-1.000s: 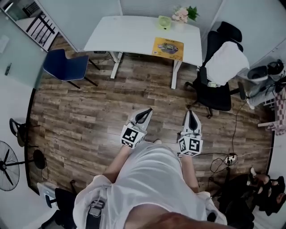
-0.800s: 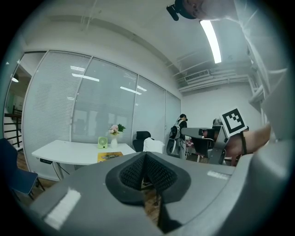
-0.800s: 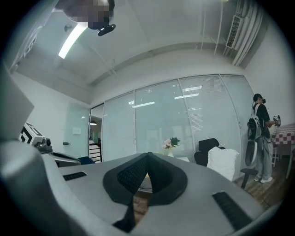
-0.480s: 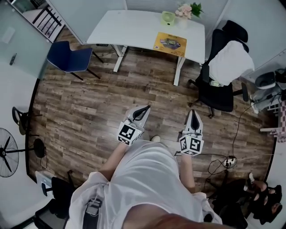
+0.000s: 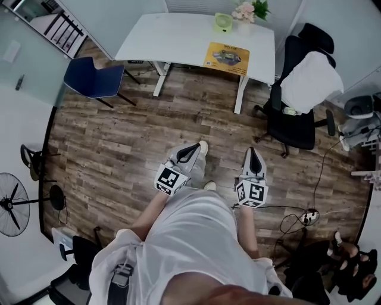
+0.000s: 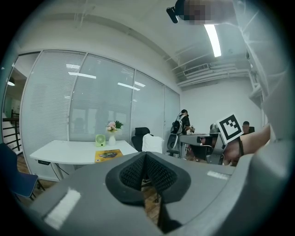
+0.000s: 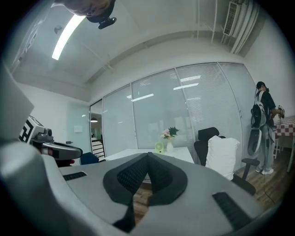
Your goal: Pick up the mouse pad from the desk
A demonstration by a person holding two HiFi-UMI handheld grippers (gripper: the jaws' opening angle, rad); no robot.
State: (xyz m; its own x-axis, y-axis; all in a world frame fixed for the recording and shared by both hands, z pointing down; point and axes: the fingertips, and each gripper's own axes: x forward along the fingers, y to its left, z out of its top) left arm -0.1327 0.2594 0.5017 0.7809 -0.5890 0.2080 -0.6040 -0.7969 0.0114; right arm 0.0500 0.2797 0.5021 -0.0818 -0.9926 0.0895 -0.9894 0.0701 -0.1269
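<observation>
Item one: we logged the left gripper (image 6: 145, 157) with its jaws pressed together and nothing between the dark pads. Item two: we logged the right gripper (image 7: 148, 159) in the same condition, jaws closed tip to tip and empty. In the head view we found both held side by side in front of the person's body, over the wooden floor (image 5: 119, 149) and well apart from the furniture.

Item three: the mouse pad (image 5: 227, 58), yellow with a printed picture, lay flat on the white desk (image 5: 172, 39) near the desk's right end and close to its near edge. Neither gripper touched it.

On the same desk, towards the back, we listed a small green fan (image 5: 222, 22) and a vase of flowers (image 5: 249, 11) just beside it.

Around the desk we entered a blue chair (image 5: 95, 80) at the left, a black office chair (image 5: 294, 122) at the right with a white garment (image 5: 309, 80) draped over its back, and a standing fan (image 5: 9, 211) at the far left.
</observation>
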